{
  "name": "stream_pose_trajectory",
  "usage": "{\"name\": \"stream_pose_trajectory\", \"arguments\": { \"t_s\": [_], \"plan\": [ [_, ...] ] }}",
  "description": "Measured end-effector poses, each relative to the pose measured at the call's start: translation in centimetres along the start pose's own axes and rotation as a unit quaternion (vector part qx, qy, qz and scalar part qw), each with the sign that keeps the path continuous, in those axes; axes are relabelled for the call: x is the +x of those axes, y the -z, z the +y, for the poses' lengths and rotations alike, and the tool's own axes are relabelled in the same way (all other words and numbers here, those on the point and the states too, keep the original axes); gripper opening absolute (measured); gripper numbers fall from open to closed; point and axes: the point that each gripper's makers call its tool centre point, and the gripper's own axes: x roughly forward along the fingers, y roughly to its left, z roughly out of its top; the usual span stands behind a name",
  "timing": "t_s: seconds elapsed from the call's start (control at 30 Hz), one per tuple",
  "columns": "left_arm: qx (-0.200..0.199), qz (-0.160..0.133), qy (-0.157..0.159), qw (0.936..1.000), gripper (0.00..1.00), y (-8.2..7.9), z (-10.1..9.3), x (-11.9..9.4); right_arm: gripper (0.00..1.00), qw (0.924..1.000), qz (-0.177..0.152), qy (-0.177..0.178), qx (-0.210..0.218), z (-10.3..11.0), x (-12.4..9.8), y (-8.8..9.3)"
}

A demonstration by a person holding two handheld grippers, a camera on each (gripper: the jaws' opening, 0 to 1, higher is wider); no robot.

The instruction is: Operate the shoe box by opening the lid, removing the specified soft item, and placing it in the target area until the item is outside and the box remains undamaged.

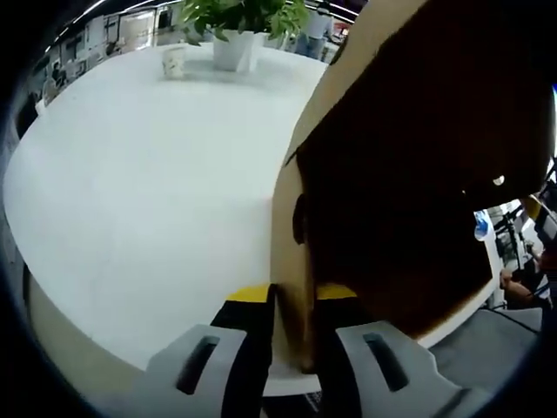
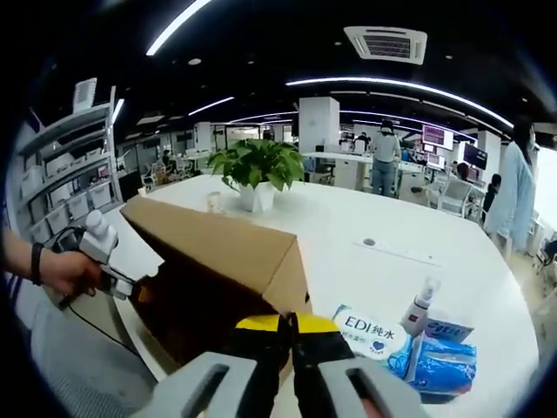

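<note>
The shoe box sits on the white tabletop, lid raised. The left gripper has its fingers clamped on the box's cardboard edge; the right gripper pinches the lid's near corner, the box stretching leftward from it.

Count: one cardboard box, one potted plant, one paper cup, one spray bottle, two blue wipe packs, one white table, two tongs
</note>
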Motion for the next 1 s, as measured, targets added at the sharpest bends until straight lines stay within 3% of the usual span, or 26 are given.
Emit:
{"name": "stream_pose_trajectory", "arguments": {
  "t_s": [0.63,1.0],
  "plan": [
    [-0.012,-0.006,0.04,0.9991,0.2,0.0,-0.4,0.1,0.0,0.9993,0.026,-0.013,-0.024,0.8,-0.4,2.4],
    [-0.006,-0.006,0.04,0.9991,0.2,0.0,-0.5,0.1,0.0,0.9984,0.047,-0.023,-0.019,1.4,-0.5,4.2]
  ]
}}
